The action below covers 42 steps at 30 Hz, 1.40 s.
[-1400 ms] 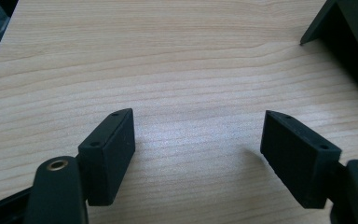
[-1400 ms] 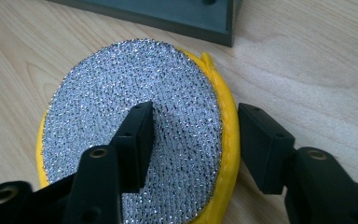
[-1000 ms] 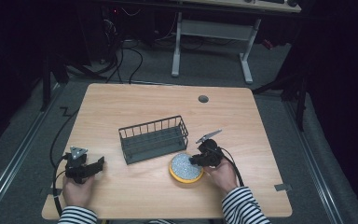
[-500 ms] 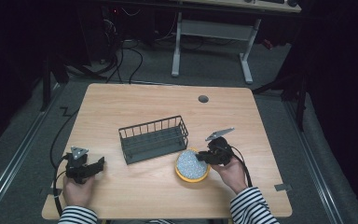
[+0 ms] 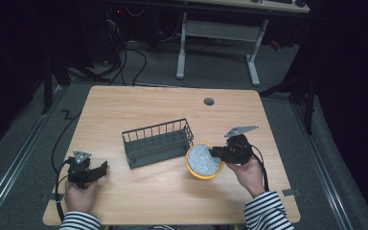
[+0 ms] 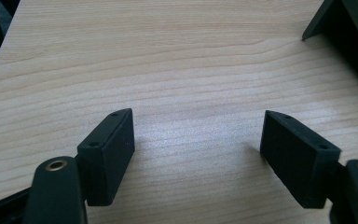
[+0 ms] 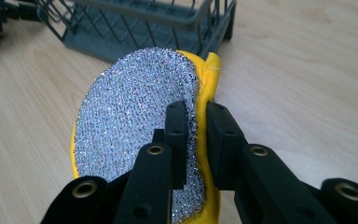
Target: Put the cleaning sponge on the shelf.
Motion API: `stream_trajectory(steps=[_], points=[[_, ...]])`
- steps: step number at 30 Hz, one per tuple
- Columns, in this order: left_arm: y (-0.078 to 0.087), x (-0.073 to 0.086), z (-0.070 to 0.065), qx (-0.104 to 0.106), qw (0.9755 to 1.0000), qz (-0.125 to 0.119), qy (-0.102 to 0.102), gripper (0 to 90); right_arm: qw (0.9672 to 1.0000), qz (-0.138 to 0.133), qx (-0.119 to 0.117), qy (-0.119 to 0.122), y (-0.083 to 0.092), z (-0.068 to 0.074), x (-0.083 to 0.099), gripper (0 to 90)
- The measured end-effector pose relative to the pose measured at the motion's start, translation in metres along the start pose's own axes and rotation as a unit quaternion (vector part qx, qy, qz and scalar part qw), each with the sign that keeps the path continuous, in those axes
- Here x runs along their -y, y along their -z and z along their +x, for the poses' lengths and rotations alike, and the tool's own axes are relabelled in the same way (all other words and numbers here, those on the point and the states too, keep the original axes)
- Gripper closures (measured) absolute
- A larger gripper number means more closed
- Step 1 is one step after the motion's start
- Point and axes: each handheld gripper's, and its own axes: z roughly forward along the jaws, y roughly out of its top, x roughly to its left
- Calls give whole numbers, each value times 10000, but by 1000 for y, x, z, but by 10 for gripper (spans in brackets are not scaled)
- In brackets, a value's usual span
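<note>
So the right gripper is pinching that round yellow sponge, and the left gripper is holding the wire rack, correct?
Not quite. The right gripper does pinch the yellow sponge, but the left gripper holds nothing: the left gripper view shows its jaws wide apart over bare table, with the wire rack well off to the side.

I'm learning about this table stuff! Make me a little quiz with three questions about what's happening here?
1. True or false: the right tongs are shut on the round sponge.
2. What stands just beyond the sponge on the table? A) wire rack B) mug C) book
3. Fill in: the left tongs stand ____ with nothing between them.

Key:
1. True; they pinch its yellow edge, and the silver face is tilted up.
2. A, the wire rack.
3. open
</note>
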Motion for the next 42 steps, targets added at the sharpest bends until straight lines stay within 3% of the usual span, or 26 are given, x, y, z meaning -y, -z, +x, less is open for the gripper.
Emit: stream_trajectory(steps=[8, 12, 15, 17, 22, 35, 42], points=[[0, 0, 1, 53, 10000, -17, 55, 267, 9996, -266, 82, 47, 17, 0, -30, 798], [0, 0, -1, 15, 10000, -5, -33, 263, 9987, -486, 83, 160, 26, 3, -40, 800], [0, 0, 0, 39, 10000, -13, -4, 265, 9987, -477, 138, 133, 25, 2, -51, 800], [0, 0, 1, 73, 10000, -14, 30, 266, 9984, -465, 210, 237, 25, 4, -58, 800], [0, 0, -2, 2, 10000, 16, -93, 260, 9979, -532, 269, 249, 16, 6, -75, 799], [-1, 0, -2, 24, 9999, 17, -102, 260, 9980, -555, 300, 110, -13, 3, -113, 797], [-1, 0, -2, 24, 9999, 18, -99, 260, 9985, -432, 285, 153, -32, 6, -128, 796]])
